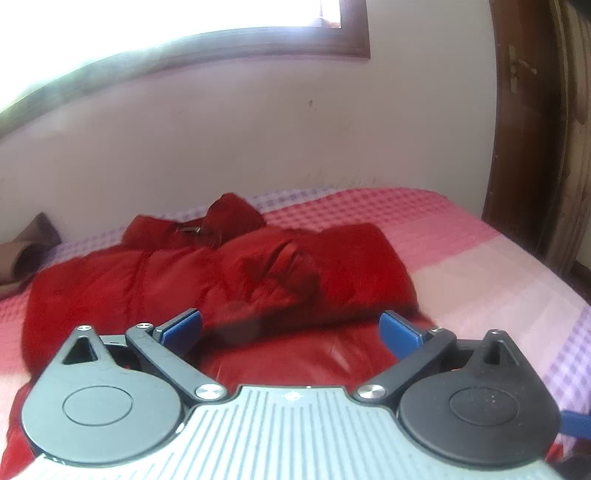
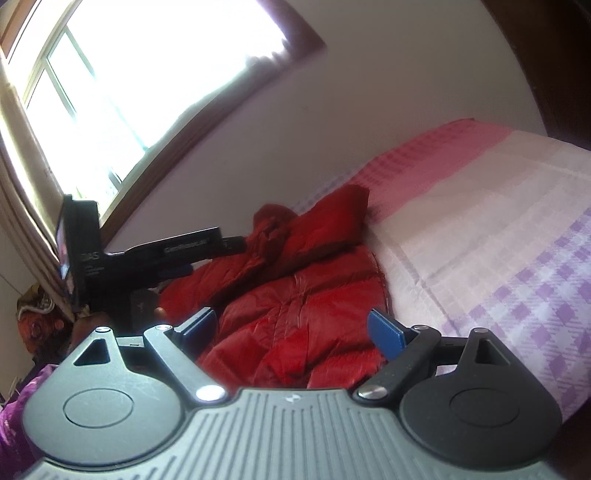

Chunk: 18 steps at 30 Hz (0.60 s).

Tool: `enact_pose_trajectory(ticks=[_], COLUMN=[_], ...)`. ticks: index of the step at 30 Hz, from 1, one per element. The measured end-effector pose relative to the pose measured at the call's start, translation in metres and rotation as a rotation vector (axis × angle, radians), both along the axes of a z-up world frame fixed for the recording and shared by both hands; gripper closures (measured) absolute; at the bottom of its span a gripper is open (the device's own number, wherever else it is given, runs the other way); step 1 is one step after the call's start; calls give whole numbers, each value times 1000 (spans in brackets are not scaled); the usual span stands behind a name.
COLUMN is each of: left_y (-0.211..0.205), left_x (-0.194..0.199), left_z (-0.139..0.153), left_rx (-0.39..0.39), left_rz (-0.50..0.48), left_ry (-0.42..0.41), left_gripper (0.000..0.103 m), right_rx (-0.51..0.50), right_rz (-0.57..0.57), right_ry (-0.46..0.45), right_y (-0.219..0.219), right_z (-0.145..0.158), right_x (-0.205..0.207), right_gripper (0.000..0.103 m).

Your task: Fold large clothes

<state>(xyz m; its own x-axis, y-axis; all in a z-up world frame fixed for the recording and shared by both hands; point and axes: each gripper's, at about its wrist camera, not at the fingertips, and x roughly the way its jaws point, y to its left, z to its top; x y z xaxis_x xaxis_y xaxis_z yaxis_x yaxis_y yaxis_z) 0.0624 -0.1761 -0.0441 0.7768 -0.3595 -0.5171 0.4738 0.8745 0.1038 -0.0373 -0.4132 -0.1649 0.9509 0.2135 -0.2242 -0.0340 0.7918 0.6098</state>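
A red puffy jacket lies on the bed, its sleeve folded across the body and its hood toward the wall. My left gripper hovers just above the jacket's near part, jaws wide apart, blue pads touching nothing. In the right wrist view the same jacket lies ahead and below. My right gripper stands open over its near hem, with nothing between the pads. The left gripper's black body shows at the left of that view, reaching over the jacket.
The bed cover is pink, white and lilac checked, with bare cover right of the jacket. A pale wall and a bright window lie behind. A brown door stands at the right. A brown pillow rests at the left.
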Motion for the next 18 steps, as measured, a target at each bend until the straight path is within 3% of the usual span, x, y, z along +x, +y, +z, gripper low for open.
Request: enact_pose_trajectory(ticks=[9, 18], left_y=[42, 75], left_x=[-36, -69], left_z=[-16, -36], left_rx=[16, 62], left_rz=[78, 141], left_ry=[46, 11], left_gripper=[1, 0], right_rx=[-43, -67], right_rz=[-3, -11], right_ry=[57, 129], right_y=[15, 25], right_z=[-21, -49], right_x=[-26, -42], right_gripper=[8, 8])
